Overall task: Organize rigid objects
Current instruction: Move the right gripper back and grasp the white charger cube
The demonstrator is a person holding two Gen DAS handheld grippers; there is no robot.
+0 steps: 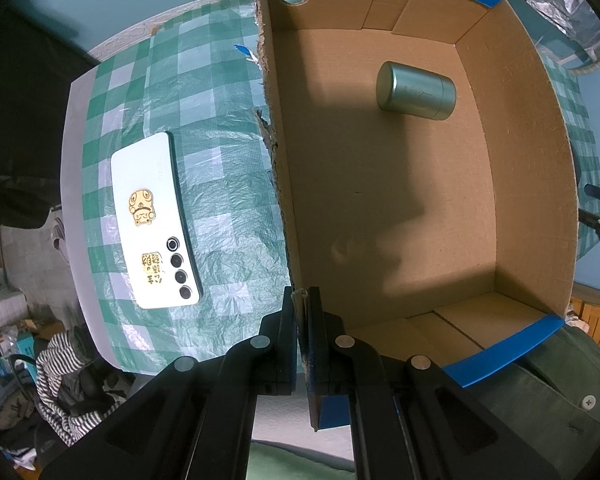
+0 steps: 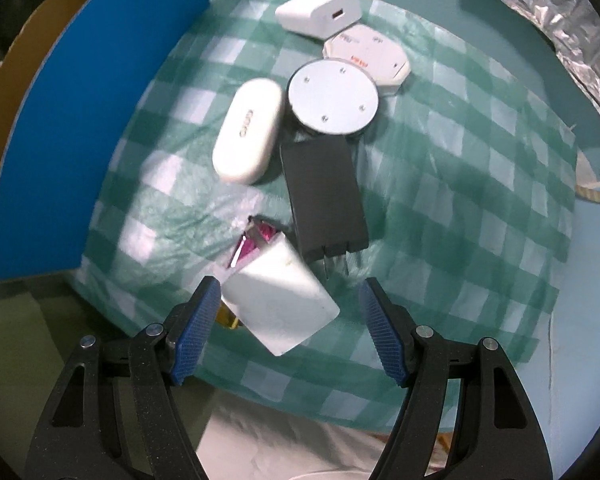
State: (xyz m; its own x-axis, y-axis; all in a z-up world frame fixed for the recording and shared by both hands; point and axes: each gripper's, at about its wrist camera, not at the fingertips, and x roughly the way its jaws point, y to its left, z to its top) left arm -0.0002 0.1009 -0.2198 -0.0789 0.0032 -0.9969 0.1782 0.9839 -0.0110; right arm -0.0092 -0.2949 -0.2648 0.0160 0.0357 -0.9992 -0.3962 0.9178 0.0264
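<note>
My left gripper [image 1: 302, 300] is shut on the near wall of an open cardboard box [image 1: 278, 152] with blue outer sides. A green metal tin [image 1: 416, 91] lies on its side on the box floor. A pale phone [image 1: 154, 220] with gold stickers lies face down on the checked cloth left of the box. My right gripper [image 2: 290, 304] is open above a white card-like block [image 2: 280, 300] with a pink piece [image 2: 256, 246] at its far end. Beyond it lie a black plug adapter [image 2: 322, 196], a white oval case [image 2: 248, 130] and a round grey disc [image 2: 332, 98].
A white charger [image 2: 320, 12] and a white hexagonal box [image 2: 366, 58] lie at the far end of the green checked cloth [image 2: 460, 200]. The box's blue side [image 2: 80, 128] stands to the left. Crinkled foil [image 2: 572, 40] sits at the far right. Clothes [image 1: 64, 380] lie below the table edge.
</note>
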